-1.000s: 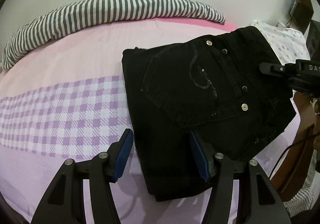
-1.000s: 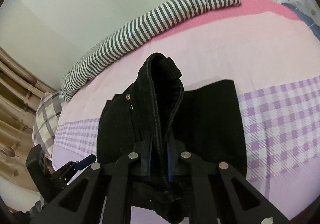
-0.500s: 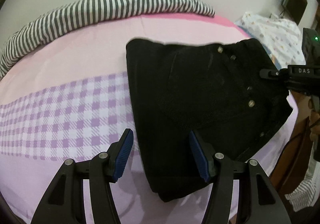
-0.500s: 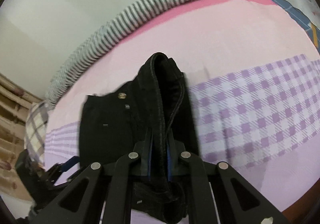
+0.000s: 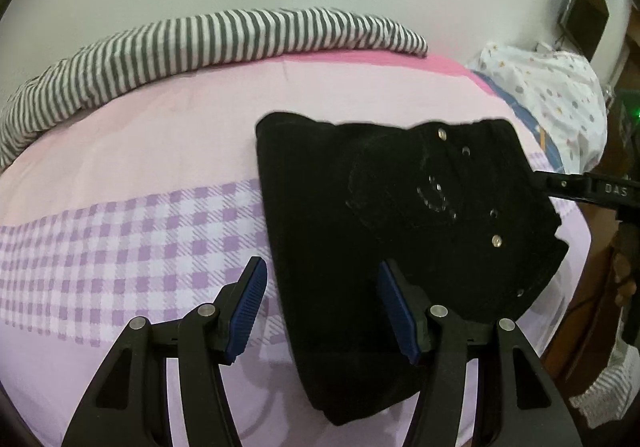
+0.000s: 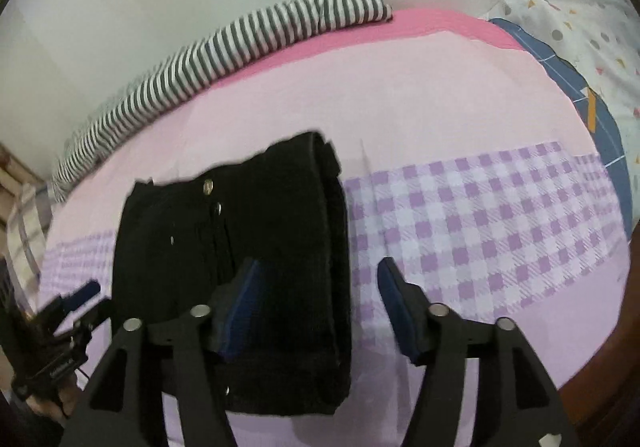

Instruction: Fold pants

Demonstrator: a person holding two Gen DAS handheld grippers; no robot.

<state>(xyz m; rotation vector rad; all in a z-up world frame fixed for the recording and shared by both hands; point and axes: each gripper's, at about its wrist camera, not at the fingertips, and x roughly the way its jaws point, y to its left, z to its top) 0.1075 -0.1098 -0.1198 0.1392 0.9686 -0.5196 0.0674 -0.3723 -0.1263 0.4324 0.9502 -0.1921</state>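
Observation:
The black pants (image 5: 360,247) lie folded in a compact stack on the pink and purple checked bed sheet (image 5: 140,239), back pocket and metal rivets facing up. My left gripper (image 5: 322,301) is open and empty just above the stack's near left edge. In the right wrist view the pants (image 6: 272,247) lie flat, and my right gripper (image 6: 316,307) is open and empty over their near right edge. The right gripper also shows at the right of the left wrist view (image 5: 592,189), beside the waistband.
A grey and white striped blanket (image 5: 180,47) runs along the far side of the bed against the wall. A white dotted pillow (image 5: 552,95) lies at the bed's right end. A wooden bed frame (image 6: 600,367) borders the near right edge.
My right gripper was shut on the raised pants' edge. It has opened and let go, and the pants now lie flat. The left gripper stayed open.

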